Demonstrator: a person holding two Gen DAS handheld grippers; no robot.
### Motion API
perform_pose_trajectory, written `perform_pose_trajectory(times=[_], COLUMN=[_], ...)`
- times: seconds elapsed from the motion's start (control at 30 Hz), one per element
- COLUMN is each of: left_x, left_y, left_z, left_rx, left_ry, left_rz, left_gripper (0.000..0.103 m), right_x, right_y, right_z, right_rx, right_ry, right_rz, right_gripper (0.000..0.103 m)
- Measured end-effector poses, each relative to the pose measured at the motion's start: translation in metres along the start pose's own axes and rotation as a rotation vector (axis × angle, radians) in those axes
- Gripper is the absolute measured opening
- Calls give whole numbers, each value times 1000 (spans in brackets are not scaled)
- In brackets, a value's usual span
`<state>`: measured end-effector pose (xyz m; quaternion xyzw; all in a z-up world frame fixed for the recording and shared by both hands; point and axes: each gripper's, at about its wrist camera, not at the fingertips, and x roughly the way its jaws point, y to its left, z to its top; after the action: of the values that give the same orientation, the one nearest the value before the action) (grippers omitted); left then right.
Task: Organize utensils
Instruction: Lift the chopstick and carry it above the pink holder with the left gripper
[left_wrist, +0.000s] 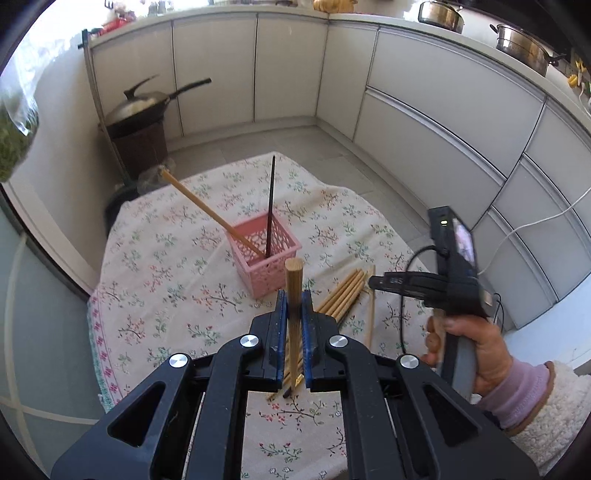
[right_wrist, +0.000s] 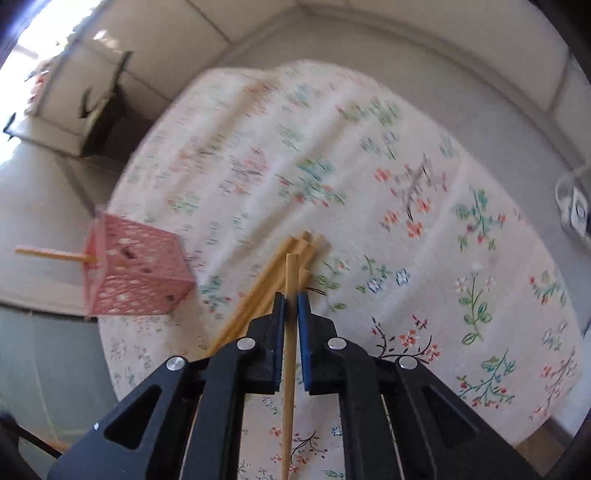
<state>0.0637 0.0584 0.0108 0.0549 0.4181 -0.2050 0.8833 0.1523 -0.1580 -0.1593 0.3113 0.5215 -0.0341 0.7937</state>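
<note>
My left gripper (left_wrist: 294, 295) is shut on a wooden chopstick (left_wrist: 294, 284) that stands upright between its jaws, above the table. A pink lattice basket (left_wrist: 271, 264) stands just beyond it and holds one wooden chopstick (left_wrist: 207, 210) and one black chopstick (left_wrist: 270, 206). Several wooden chopsticks (left_wrist: 343, 293) lie in a pile to the right of the basket. My right gripper (right_wrist: 291, 297) is shut on a thin wooden chopstick (right_wrist: 290, 332) above that pile (right_wrist: 273, 273). The basket (right_wrist: 133, 273) is at the left of the right wrist view.
A floral tablecloth (left_wrist: 177, 266) covers the small table. Grey kitchen cabinets (left_wrist: 443, 110) curve around the back and right. A wok (left_wrist: 144, 107) sits on a dark stand at the left. A white cable (left_wrist: 535, 221) runs at the right.
</note>
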Motion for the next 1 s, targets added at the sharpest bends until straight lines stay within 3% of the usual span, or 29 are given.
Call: perform_pose_trajectory(times=[0.13,0.27,0.57,0.7,0.87,1.0], left_x=[-4,-8,-21,-28,-36,-48], left_y=[-8,-20,-64,-76,-72,-44], left_z=[1,2,-1,-2,5,25], left_rx=[-3,-2,64,100,93,-9], left_ry=[-38,-87,-234,-297,-354,-383], left_rz=[46,138,463,548,570,477], left_gripper=[7,7,7,7,7,7], right_x=[-46,-88,-139,-157,-176,-193], right_y=[25,39,36,33,32,37], right_z=[-9,-21,-37,-41,-39,-37], right_rx=[-162,-291,-404,-423,-433,-444], right_ry=[-133,-222,-284,-317,-379,-449], right_rz=[42,78,152,195,243,256], right_gripper=[7,7,7,7,7,7])
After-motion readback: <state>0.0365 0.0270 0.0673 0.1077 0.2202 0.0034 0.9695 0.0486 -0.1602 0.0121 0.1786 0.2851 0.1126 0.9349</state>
